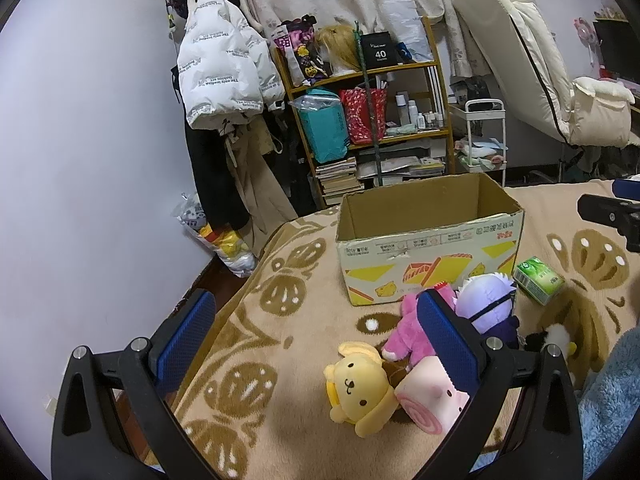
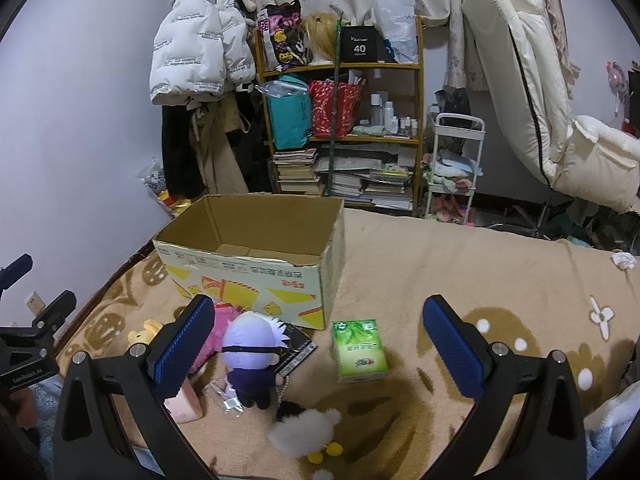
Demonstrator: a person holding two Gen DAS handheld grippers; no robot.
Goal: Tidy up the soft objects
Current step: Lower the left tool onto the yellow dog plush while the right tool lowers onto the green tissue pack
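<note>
Left gripper (image 1: 316,328) hovers over the blanket (image 1: 280,312) with its fingers spread wide, nothing between them; right gripper (image 2: 318,332) does the same, jaws apart and empty; the open cardboard box (image 2: 256,240) sits on the bed, nothing visible inside it; in front of it lies the cluster of soft toys: yellow dog plush (image 1: 358,388) beside the pink swirl cushion (image 1: 428,398), pink plush (image 1: 408,332) against the box, white-haired doll (image 2: 252,356) upright, fluffy white toy (image 2: 302,430) nearest; green tissue pack (image 2: 360,350) just right of the doll.
</note>
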